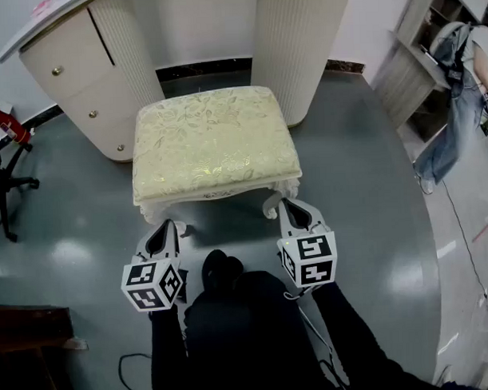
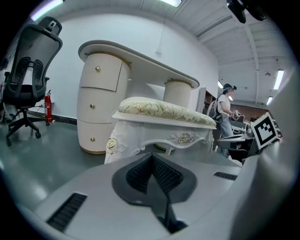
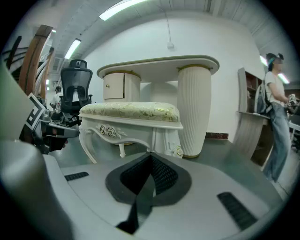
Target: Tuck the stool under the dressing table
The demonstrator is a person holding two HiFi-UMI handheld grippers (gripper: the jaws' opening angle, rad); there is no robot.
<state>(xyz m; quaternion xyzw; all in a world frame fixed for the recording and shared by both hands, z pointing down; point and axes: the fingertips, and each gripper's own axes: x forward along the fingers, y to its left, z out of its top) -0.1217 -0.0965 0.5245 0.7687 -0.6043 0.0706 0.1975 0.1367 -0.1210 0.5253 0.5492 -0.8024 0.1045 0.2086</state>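
Observation:
The stool, white carved legs under a cream floral cushion, stands on the grey floor in front of the dressing table, its back edge at the gap between the two pedestals. My left gripper is shut and empty, just in front of the stool's front left leg. My right gripper is also shut and empty, beside the front right leg. The left gripper view has the stool close ahead of the left gripper. In the right gripper view the stool rises just beyond the right gripper.
A black office chair and a red fire extinguisher stand at the left. At the right are a shelf unit and a standing person. The ribbed right pedestal stands behind the stool. Cables lie on the floor near my legs.

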